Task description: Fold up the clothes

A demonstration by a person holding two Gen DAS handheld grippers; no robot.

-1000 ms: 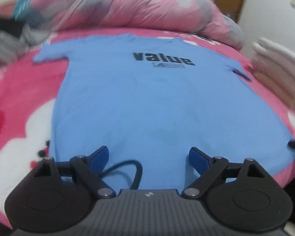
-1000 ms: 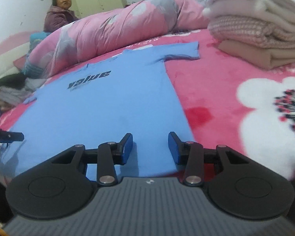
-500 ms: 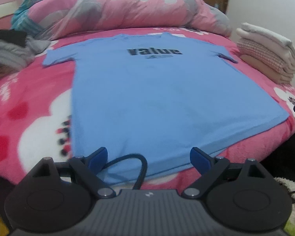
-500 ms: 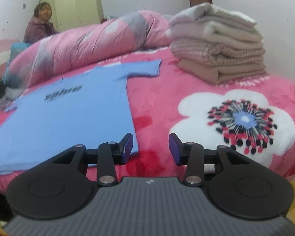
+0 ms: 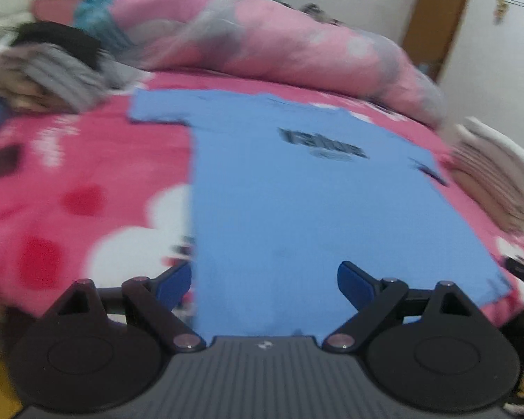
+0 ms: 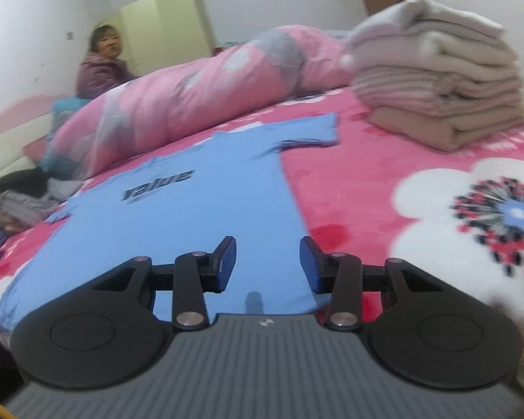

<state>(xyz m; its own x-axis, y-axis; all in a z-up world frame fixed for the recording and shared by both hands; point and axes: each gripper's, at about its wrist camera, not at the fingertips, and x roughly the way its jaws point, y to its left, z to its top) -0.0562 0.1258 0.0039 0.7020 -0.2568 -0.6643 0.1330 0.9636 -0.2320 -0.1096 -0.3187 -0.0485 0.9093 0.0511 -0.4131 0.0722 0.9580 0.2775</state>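
Fingers (image 5: 353,284) seemingly above T-shirt (image 5: 297,209) hem.

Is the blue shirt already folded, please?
No, the shirt lies flat and spread on the bed, both sleeves out.

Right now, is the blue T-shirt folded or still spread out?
Spread out. The blue T-shirt lies flat on the pink blanket, both sleeves out sideways, chest print showing; no fold started.

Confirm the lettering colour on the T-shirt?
Black print on the light-blue T-shirt; clearest in the right wrist view.
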